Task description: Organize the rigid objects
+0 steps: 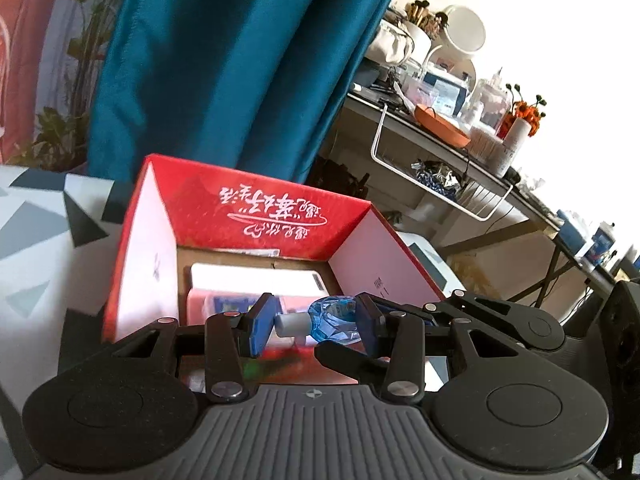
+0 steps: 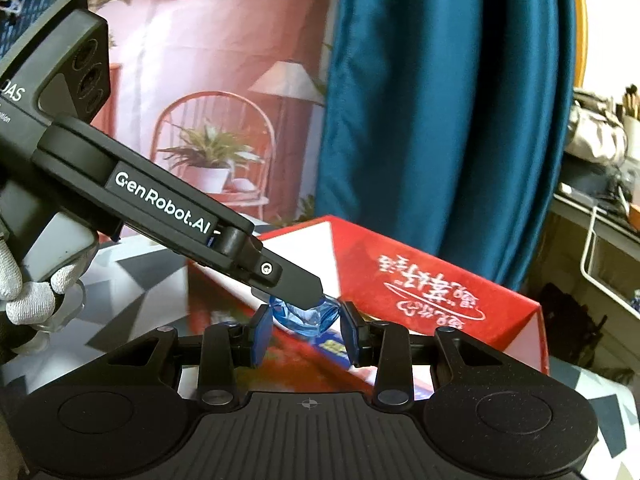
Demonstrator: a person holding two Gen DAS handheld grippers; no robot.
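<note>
Both grippers (image 1: 316, 326) (image 2: 306, 330) clamped on blue bottle (image 1: 334, 318) above red box (image 1: 256, 208), patterned tablecloth (image 1: 36, 220), teal curtain (image 1: 224, 64) behind.

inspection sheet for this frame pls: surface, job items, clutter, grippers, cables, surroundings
Surface: table under a grey and white triangle-patterned cloth.
Job's things: small blue bottle with a white cap, held above the open red box; white and pink packages lie inside the box.
Clutter: nothing seen on the table beyond the box.
Grippers: left gripper clamps the bottle end to end; right gripper clamps its blue body from the sides. A gloved hand holds the left gripper's handle.
Cables: a dark cable hangs off the side shelf.
Surroundings: teal curtain, painted room backdrop, crowded shelf with a wire basket.
</note>
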